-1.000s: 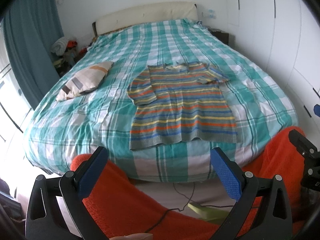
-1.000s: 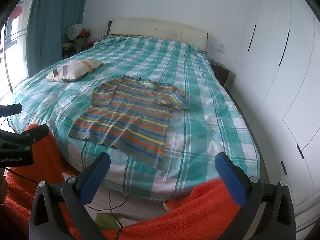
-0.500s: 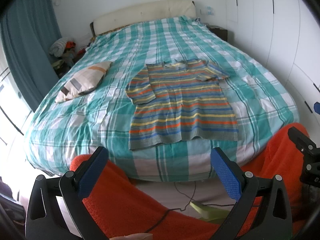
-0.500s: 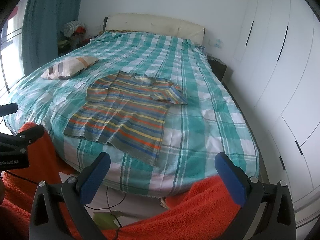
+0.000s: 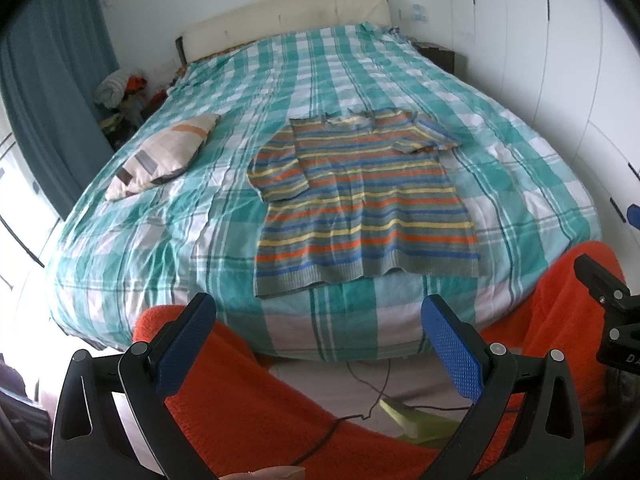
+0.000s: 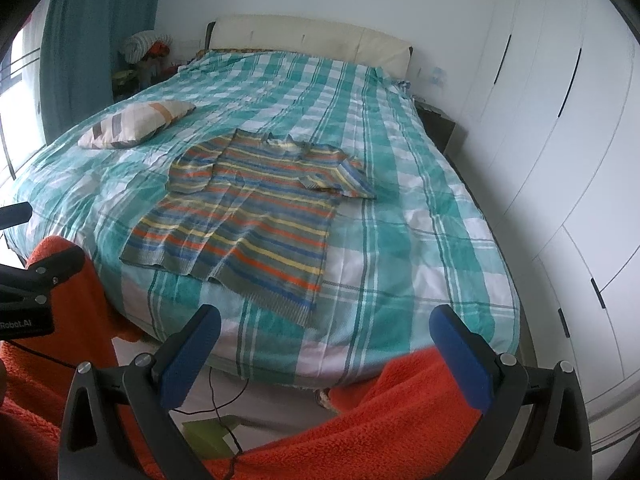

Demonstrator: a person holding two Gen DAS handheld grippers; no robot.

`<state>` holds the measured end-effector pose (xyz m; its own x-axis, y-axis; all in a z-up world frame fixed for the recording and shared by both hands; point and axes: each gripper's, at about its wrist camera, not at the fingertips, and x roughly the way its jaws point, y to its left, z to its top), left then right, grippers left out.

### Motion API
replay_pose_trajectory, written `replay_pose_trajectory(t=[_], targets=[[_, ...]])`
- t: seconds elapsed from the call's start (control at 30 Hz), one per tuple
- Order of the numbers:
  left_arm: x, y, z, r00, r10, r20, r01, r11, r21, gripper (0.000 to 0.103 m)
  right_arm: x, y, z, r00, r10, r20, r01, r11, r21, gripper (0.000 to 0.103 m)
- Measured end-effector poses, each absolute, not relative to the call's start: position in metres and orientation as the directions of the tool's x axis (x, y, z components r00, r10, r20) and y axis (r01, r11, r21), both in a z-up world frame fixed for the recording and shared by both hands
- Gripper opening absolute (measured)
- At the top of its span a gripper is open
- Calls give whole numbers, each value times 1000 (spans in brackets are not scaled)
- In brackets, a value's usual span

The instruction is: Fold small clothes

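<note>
Checked bed (image 5: 520,168) filling the room, striped sweater (image 5: 360,208) lying flat near its foot.
Pillow (image 5: 164,156) sitting far left; orange fabric (image 5: 248,392) bunching before both tools; left gripper (image 5: 316,344) and right gripper (image 6: 326,354) hanging wide, holding nothing.

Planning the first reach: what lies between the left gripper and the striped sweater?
In the left wrist view, only orange fabric and the bed's plaid cover lie between the open left gripper and the striped sweater.
</note>
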<state>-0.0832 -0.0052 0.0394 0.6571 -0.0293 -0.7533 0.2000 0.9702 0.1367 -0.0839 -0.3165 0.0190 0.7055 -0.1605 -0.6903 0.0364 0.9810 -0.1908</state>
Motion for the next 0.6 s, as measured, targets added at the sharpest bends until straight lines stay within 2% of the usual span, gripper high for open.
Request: replay_pose_trajectory(t=[0.6], targets=[[-54,-16,28,603,-19,-798,224,963,147,102,-55,-319,2,650,-173,-740,32,979,-201,103]])
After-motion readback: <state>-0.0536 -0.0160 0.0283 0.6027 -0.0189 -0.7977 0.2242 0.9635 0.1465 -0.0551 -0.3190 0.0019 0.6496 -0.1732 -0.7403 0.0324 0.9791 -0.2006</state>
